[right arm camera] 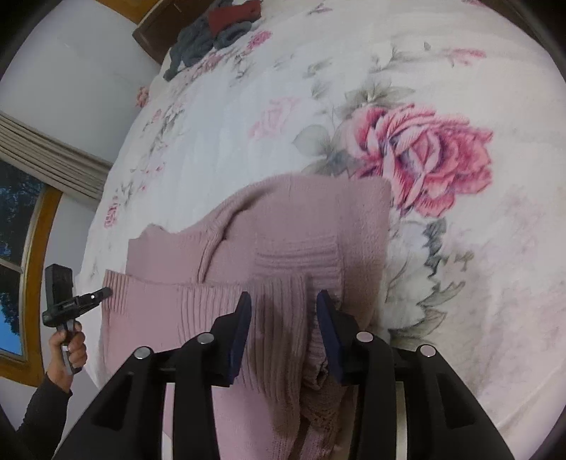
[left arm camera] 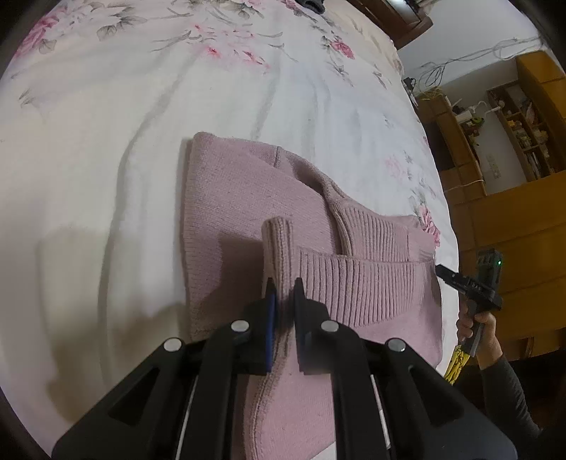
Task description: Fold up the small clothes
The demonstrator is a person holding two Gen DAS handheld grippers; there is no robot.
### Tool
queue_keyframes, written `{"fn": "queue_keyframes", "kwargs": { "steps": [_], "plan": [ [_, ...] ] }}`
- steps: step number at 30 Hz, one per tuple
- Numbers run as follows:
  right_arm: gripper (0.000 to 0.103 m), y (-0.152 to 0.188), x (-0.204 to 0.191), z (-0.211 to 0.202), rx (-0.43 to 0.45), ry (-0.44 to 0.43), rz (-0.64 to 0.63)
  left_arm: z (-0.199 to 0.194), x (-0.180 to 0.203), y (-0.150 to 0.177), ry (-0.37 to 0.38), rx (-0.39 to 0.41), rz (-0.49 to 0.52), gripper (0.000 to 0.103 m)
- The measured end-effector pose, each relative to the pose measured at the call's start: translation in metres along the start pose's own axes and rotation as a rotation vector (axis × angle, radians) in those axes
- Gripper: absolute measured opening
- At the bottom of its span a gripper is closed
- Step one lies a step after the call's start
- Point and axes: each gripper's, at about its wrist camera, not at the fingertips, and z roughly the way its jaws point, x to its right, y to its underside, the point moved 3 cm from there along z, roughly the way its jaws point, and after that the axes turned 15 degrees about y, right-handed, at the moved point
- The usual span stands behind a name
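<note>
Pink knit sweater (left arm camera: 247, 198) lies partly folded on the floral bedsheet (left arm camera: 106, 159), near the bed's edge. Left claw (left arm camera: 282, 286) is pinched tight on a ribbed cuff or hem corner (left arm camera: 279, 244) that stands up between its pads. Right claw (right arm camera: 283, 300) has its jaws spread, ribbed hem under the gap, nothing clamped.

Step looks like mid-fold: the hem end is being carried over the body. Next move likely calls for the left claw to lay its corner flat on the sweater body and let go, while the right claw either pins or grabs the hem beside it so both edges line up.

Left view alone shows the pinched cuff, plus wooden shelves (left arm camera: 523, 120) and the person's right hand (left arm camera: 477, 329). Right view alone shows the pile of dark and red clothes (right arm camera: 212, 32) at the far end of the bed, a window (right arm camera: 14, 269), and the left hand (right arm camera: 69, 348).
</note>
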Motion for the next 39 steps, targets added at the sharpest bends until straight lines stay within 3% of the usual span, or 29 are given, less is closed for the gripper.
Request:
{"fn": "queue_keyframes", "kwargs": {
  "steps": [3, 4, 5, 14, 20, 30, 39],
  "plan": [
    [0.029, 0.005, -0.003, 0.000, -0.007, -0.012, -0.030, -0.001, -0.001, 0.001, -0.001, 0.003, -0.002, 0.007],
    [0.016, 0.007, -0.005, -0.002, -0.005, -0.007, -0.042, -0.002, 0.000, 0.001, 0.004, 0.009, -0.002, 0.007],
    [0.011, 0.010, -0.007, -0.005, 0.007, -0.001, -0.059, -0.005, 0.002, 0.002, 0.011, 0.018, -0.002, 0.007],
    [0.009, 0.015, -0.022, -0.079, 0.188, -0.025, -0.066, -0.042, 0.045, -0.005, 0.072, 0.109, 0.078, 0.007],
    [0.009, -0.022, -0.026, -0.103, 0.267, -0.019, -0.012, -0.054, 0.062, -0.042, 0.059, 0.158, 0.109, 0.007],
    [0.009, -0.084, -0.016, -0.050, 0.230, 0.106, 0.052, -0.010, 0.024, -0.109, -0.021, 0.153, 0.016, 0.007],
    [0.009, -0.092, 0.006, 0.011, 0.152, 0.193, 0.065, 0.044, -0.033, -0.127, -0.106, 0.094, -0.075, 0.006]
  ]
}}
